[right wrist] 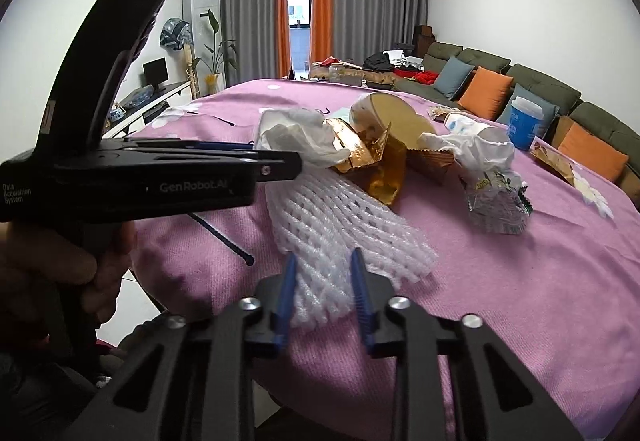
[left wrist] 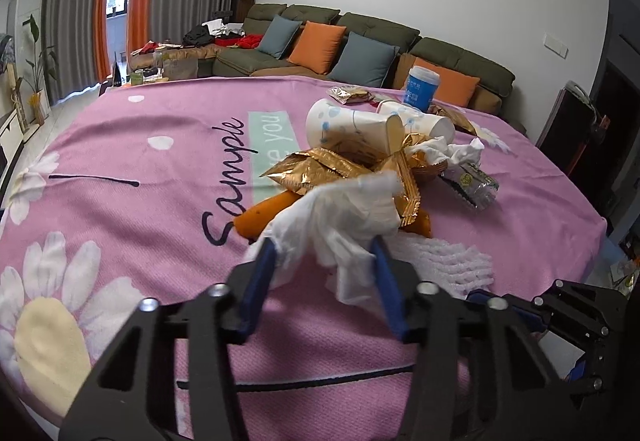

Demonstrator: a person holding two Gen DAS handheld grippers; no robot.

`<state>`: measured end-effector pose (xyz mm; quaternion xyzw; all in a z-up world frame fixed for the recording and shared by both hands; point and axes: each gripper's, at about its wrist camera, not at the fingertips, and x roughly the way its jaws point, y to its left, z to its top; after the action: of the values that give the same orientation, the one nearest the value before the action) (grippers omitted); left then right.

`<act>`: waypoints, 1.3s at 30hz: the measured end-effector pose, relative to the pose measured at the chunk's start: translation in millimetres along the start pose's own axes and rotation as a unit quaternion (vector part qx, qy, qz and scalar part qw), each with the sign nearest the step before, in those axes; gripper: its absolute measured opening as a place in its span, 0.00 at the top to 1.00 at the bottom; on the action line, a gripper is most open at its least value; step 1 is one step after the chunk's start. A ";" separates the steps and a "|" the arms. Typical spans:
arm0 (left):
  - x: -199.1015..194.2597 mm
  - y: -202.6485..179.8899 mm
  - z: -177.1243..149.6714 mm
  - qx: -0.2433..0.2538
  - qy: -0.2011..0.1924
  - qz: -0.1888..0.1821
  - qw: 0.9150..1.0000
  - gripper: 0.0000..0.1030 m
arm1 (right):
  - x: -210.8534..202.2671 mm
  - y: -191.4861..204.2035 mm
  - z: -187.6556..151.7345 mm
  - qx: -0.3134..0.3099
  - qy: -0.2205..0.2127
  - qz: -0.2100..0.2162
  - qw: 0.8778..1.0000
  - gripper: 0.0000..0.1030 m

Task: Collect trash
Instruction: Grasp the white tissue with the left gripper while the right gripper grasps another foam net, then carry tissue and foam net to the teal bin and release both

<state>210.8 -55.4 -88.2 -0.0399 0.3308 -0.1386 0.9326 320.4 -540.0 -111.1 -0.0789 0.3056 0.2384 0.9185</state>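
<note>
A trash pile lies on the pink flowered tablecloth (left wrist: pixel 120 145): gold foil wrappers (left wrist: pixel 320 169), tipped paper cups (left wrist: pixel 352 129), crumpled tissues, an orange peel (left wrist: pixel 260 217), a clear plastic wrapper (left wrist: pixel 472 185). My left gripper (left wrist: pixel 324 253) has its blue fingers on both sides of a crumpled white tissue (left wrist: pixel 340 225), jaws wide apart. My right gripper (right wrist: pixel 325 261) straddles the near end of a white foam fruit net (right wrist: pixel 332 225), jaws apart; whether the pads touch it is unclear. The left gripper's body (right wrist: pixel 160 177) shows at left in the right wrist view.
A blue-and-white tub (left wrist: pixel 422 87) and more gold wrappers (left wrist: pixel 348 95) lie at the table's far side. A green sofa with orange and blue cushions (left wrist: pixel 360 49) runs behind. The table edge (right wrist: pixel 192 281) is close under my right gripper.
</note>
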 end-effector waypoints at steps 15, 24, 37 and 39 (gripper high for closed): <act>-71.0 23.7 10.6 -0.029 -0.083 0.003 0.996 0.92 | -38.7 3.5 6.0 0.010 -0.033 0.017 0.999 0.84; -121.1 59.2 3.0 -0.058 -0.124 0.039 0.990 0.92 | -62.5 15.2 17.8 0.011 -0.068 0.025 0.997 0.84; -179.3 97.4 -9.1 -0.084 -0.170 0.086 0.978 0.92 | -74.0 28.8 67.5 0.002 -0.126 0.053 0.991 0.84; -190.5 108.1 -10.0 -0.091 -0.178 0.097 0.975 0.92 | -67.9 42.0 81.9 -0.012 -0.132 0.070 0.989 0.84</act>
<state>88.1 102.6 1.4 -0.1162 0.1727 -0.0072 0.9781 295.4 -505.9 -4.8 -0.0366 0.1835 0.3138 0.9309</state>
